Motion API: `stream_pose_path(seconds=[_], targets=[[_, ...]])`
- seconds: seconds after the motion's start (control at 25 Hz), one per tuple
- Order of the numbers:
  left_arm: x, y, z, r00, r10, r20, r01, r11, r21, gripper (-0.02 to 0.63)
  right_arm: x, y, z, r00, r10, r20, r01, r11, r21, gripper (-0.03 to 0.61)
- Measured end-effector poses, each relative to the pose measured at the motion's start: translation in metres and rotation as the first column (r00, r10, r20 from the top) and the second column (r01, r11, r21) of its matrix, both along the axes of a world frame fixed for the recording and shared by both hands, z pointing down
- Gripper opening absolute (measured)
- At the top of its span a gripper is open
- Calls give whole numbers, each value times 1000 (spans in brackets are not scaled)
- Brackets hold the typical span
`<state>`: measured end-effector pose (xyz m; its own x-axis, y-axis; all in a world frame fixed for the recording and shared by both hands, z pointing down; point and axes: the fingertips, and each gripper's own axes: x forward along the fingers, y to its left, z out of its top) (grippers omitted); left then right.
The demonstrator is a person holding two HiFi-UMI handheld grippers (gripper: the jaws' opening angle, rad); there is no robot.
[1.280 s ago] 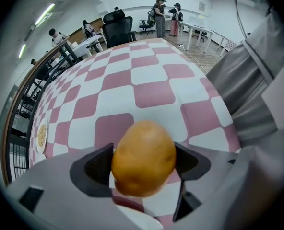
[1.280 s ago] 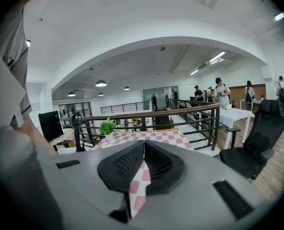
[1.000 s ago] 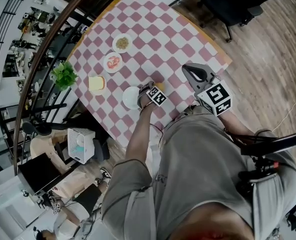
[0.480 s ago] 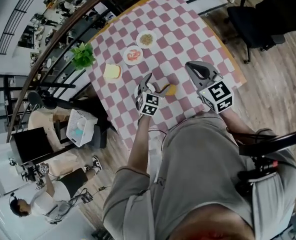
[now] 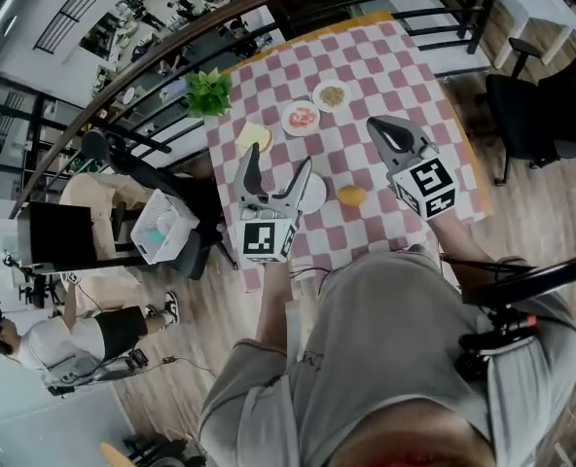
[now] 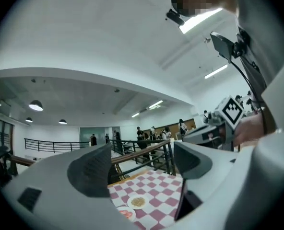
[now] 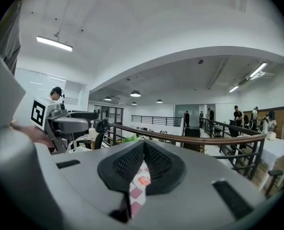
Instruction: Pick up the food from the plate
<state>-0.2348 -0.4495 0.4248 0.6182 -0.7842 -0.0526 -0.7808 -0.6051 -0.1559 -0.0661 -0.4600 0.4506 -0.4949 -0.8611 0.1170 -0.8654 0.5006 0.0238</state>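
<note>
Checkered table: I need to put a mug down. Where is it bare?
The bare cloth is the far right stretch, between the grain plate and the right edge, beyond the right gripper. The left is crowded: plant, bread, plate of red food, white plate, with the orange food beside it.

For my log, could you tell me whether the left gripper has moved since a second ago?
Yes: the left gripper went from the orange food leftward across the white plate.

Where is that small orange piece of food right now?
In the head view, the orange food piece lies on the checkered tablecloth, just right of the white plate, near the table edge closest to the person.
</note>
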Motion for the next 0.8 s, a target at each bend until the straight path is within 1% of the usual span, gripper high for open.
stream_pose_path(seconds=[0.08,0.16,0.32,0.52,0.64,0.68,0.72,0.76,0.8], targets=[[-12,3,-11,999,-25,-41,26,1000,14,414,-4,-1,-3,1000,-7,-1,7,1000,7,14],[-18,3,-13,998,-41,-53,42,999,14,414,-7,-3,-5,1000,-10,-2,10,1000,10,14],[-20,1,-7,997,-53,-52,54,999,3,414,-12,-7,-6,1000,-24,-8,24,1000,15,14],[-16,-1,-8,998,-48,-38,48,999,-1,414,-12,-13,-4,1000,-23,-9,23,1000,6,14],[-20,-4,-6,997,-69,-28,69,998,-12,413,-14,-14,-3,1000,-30,-9,30,1000,2,14],[-23,-4,-6,996,-81,-23,81,997,-12,399,-14,-14,-3,999,-32,-8,32,999,0,14],[-26,-4,-7,995,-92,-21,92,996,-9,233,-15,-14,-3,999,-34,-7,34,999,0,14],[-30,-3,-9,994,-102,-28,102,995,-5,8,-16,-14,-3,999,-35,-5,35,999,-1,14],[-33,-2,-10,993,-108,-36,108,994,-3,8,-17,-14,-4,999,-37,-6,37,999,-1,14]])
